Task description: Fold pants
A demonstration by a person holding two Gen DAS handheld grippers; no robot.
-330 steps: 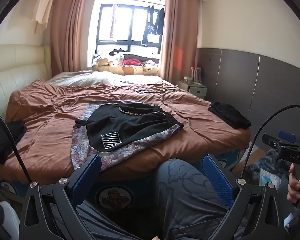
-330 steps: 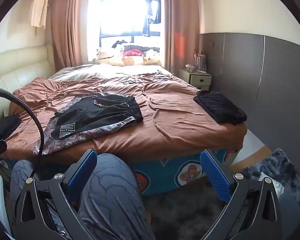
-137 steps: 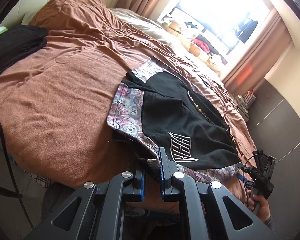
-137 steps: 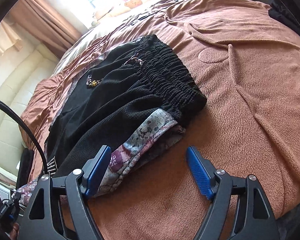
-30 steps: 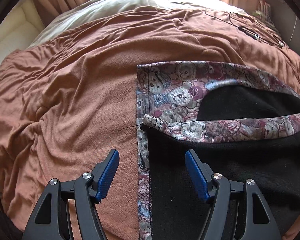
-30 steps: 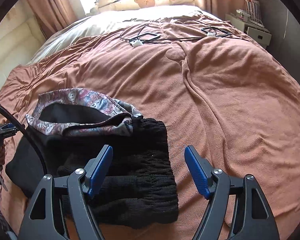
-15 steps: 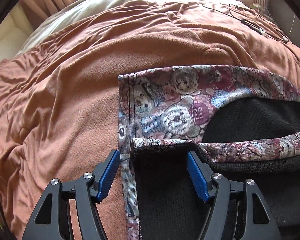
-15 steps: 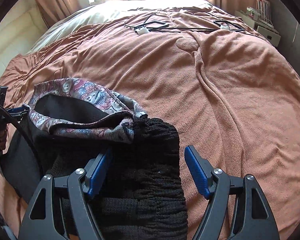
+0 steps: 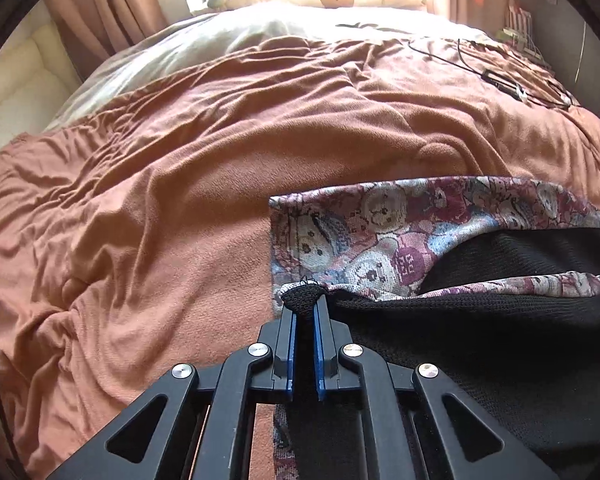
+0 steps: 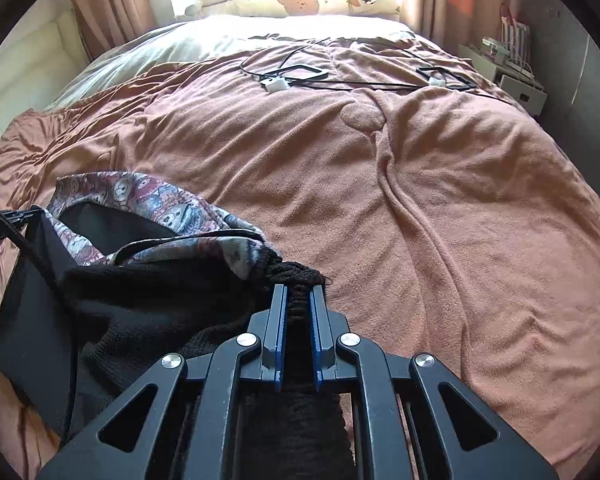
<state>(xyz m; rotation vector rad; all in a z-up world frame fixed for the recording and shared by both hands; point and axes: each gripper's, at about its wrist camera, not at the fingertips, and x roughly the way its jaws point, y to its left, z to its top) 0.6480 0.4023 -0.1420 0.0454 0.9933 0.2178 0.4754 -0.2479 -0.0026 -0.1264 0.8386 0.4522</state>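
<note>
Bedroom, rust-brown bed cover (image 10: 440,208) under the pants (image 9: 480,340), near edge. My left claw (image 9: 304,308) pinches the black hem corner, right claw (image 10: 298,292) pinches the ribbed waistband. Best: lift both evenly, keep fabric taut, lay the edge straight across.

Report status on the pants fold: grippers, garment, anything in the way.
Left gripper shut on pants hem corner. Right gripper shut on black waistband. Cables lie far up the brown blanket, well beyond the pants.
</note>
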